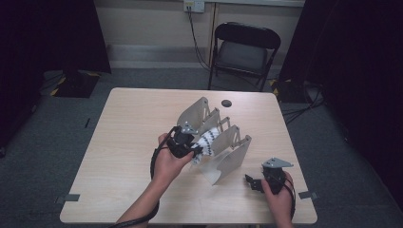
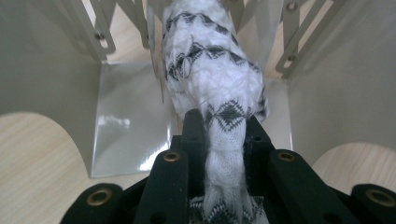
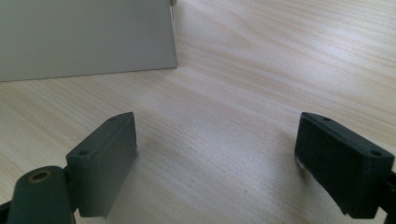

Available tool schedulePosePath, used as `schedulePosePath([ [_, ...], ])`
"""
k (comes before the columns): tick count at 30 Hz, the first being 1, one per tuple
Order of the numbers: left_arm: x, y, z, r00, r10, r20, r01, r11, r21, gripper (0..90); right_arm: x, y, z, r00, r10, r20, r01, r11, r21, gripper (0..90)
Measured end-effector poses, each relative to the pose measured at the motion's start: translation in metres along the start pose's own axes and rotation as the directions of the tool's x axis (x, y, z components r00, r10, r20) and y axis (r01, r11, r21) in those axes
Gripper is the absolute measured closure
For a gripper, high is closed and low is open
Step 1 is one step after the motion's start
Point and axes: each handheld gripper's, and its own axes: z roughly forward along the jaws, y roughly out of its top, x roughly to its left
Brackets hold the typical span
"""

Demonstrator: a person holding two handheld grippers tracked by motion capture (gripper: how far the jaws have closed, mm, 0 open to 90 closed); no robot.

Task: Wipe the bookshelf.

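Left claw [image 1: 196, 151] clamped on white-and-black patterned knit cloth [image 2: 212, 74] | cloth's long axis runs ahead into grey folding metal rack [image 1: 228, 156], centre frame | right claw [image 3: 215, 163] gaping, empty, lower right on counter [image 1: 133, 123]

Rack [image 1: 227, 156] at table [image 1: 128, 142] centre, dividers in row. Cloth [image 1: 207, 140] between two middle dividers, near end in left gripper [image 1: 196, 151] at rack's left side. Right gripper [image 1: 251, 182] on table near front edge, right of rack, apart. Small disc [image 1: 226, 103] behind rack. Chair [image 1: 243, 50] beyond table.
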Motion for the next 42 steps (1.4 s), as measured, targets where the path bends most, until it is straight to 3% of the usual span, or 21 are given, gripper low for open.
schedulePosePath([
  [5, 0.005, 0.012, -0.009, 0.9994, -0.028, -0.018, 0.027, 0.9987, -0.043, 76.3, 0.000, 0.000, 0.000, 1.0000, 0.000, 0.000, 0.000, 1.000, 0.000, 12.3],
  [9, 0.008, 0.021, -0.015, 0.9993, -0.033, -0.017, 0.031, 0.9943, -0.102, 76.2, 0.000, 0.000, 0.000, 1.0000, 0.002, 0.000, -0.002, 1.000, 0.000, 12.3],
  [13, 0.005, 0.031, -0.017, 0.9996, -0.019, -0.022, 0.016, 0.9919, -0.126, 76.0, 0.001, 0.001, 0.001, 1.0000, 0.000, -0.001, 0.000, 1.000, 0.000, 12.3],
  [17, 0.002, 0.033, -0.010, 0.9996, -0.015, -0.023, 0.012, 0.9949, -0.101, 75.8, 0.001, 0.001, 0.001, 1.0000, 0.000, -0.001, 0.000, 1.000, 0.000, 12.4],
  [22, 0.005, 0.025, 0.013, 0.9986, -0.038, -0.038, 0.036, 0.9980, -0.052, 75.7, 0.001, 0.001, 0.001, 1.0000, 0.001, -0.001, -0.001, 1.000, 0.001, 12.4],
  [36, 0.013, -0.009, 0.043, 0.9930, -0.109, -0.047, 0.110, 0.9938, 0.016, 75.9, 0.001, 0.001, 0.001, 1.0000, -0.004, -0.005, 0.004, 1.000, 0.000, 12.3],
  [42, 0.013, -0.022, 0.055, 0.9925, -0.115, -0.041, 0.117, 0.9920, 0.046, 75.8, 0.001, 0.001, 0.001, 1.0000, -0.004, -0.005, 0.004, 1.000, 0.000, 12.3],
])
